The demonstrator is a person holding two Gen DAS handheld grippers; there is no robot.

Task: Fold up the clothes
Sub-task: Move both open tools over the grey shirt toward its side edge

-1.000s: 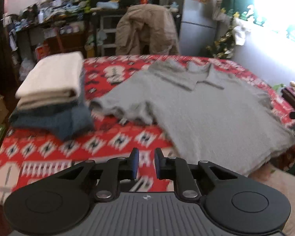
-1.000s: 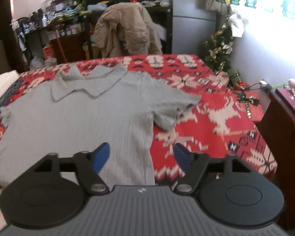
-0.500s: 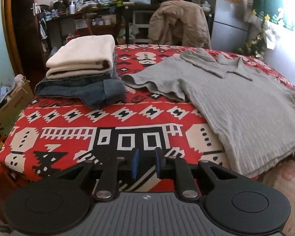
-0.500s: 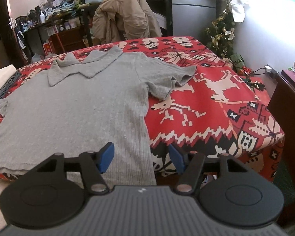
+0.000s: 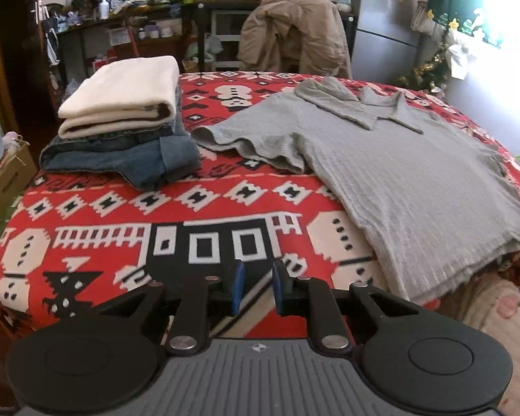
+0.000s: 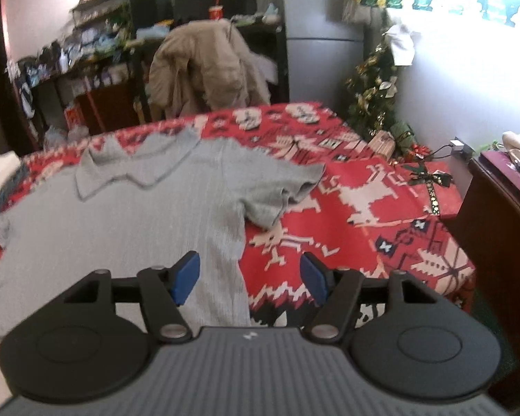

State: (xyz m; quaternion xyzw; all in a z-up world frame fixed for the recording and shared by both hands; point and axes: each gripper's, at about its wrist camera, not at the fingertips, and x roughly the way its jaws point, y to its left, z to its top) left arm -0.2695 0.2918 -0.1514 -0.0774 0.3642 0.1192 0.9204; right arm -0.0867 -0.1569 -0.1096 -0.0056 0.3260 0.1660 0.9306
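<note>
grey shirt is laid flat on the red blanket at 2 o'clock | folded pile is seen at 10 o'clock, near its sleeve | tan coat is draped at 12 o'clock | left hand-held gripper is held a little apart, empty | right hand-held gripper is being opened over the shirt edge, nothing pinched

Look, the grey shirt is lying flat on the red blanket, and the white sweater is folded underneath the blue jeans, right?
Almost. The grey shirt does lie flat on the red blanket, but the stack is the other way round: the white sweater is folded on top of the blue jeans, not underneath them. The left wrist view shows it clearly.
</note>
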